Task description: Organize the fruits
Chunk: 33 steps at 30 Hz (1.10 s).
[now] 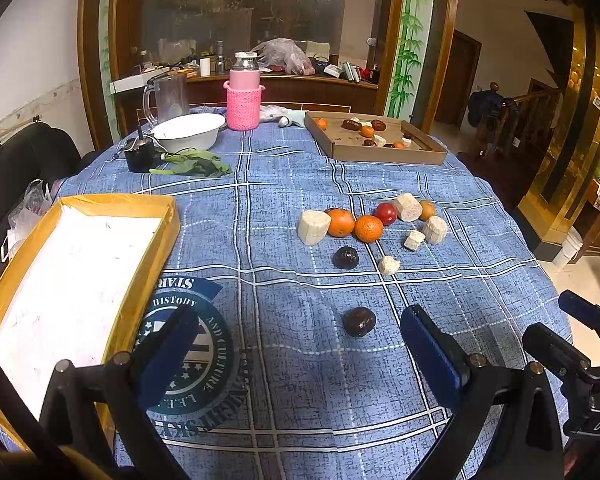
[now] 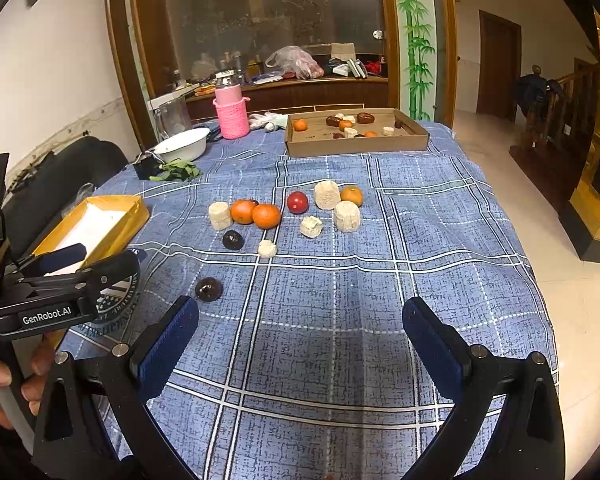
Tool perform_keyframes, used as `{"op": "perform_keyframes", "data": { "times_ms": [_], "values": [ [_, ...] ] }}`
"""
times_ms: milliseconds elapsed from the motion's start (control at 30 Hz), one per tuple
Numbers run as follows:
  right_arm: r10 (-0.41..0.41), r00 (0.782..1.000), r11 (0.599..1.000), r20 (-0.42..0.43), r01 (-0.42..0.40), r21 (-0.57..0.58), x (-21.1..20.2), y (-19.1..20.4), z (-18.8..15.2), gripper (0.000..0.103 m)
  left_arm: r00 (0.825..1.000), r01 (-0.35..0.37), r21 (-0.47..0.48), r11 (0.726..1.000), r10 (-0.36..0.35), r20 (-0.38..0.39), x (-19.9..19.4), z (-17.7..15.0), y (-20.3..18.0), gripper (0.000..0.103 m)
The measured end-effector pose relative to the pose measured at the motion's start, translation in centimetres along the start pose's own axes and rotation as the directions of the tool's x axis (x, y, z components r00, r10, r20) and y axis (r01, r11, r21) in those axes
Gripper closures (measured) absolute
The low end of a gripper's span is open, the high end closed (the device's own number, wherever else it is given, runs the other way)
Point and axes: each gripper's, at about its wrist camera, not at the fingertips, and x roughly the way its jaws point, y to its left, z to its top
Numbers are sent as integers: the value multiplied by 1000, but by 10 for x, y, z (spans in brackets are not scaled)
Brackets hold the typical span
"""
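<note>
Loose fruit lies on the blue checked tablecloth: oranges, a red fruit, pale cut chunks and two dark fruits. The nearer dark fruit lies just ahead of my left gripper, which is open and empty. My right gripper is open and empty above bare cloth. A yellow-rimmed white tray sits at the left. A cardboard tray with several fruits stands at the back.
A white bowl, a clear jug, a pink bottle, green leaves and a small black object stand at the table's far left. The table edge drops to the floor on the right.
</note>
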Motion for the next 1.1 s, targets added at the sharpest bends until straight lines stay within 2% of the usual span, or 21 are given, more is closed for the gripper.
{"op": "perform_keyframes", "data": {
  "times_ms": [600,733,800,867,967,1100],
  "values": [
    [-14,1000,1000,0,14,-13,4,-1,-1,0,1000,1,-16,1000,-1,-12,6,-1,12,0],
    [-6,1000,1000,-16,5,-8,14,-3,-2,1,999,-43,-36,998,42,-21,15,-4,35,0],
    [20,999,1000,-35,-20,12,26,-3,-1,4,998,-53,-52,997,51,-40,23,-5,46,0],
    [22,997,1000,-72,-23,-7,47,1,4,19,996,-74,-59,995,71,-55,30,-5,55,2],
    [38,995,997,-89,-44,-63,75,13,13,31,995,-71,-61,996,66,-71,39,-3,59,5],
    [59,986,994,-159,-73,-85,119,23,26,45,995,-56,-31,998,53,-82,48,-3,53,7]
  ]
}}
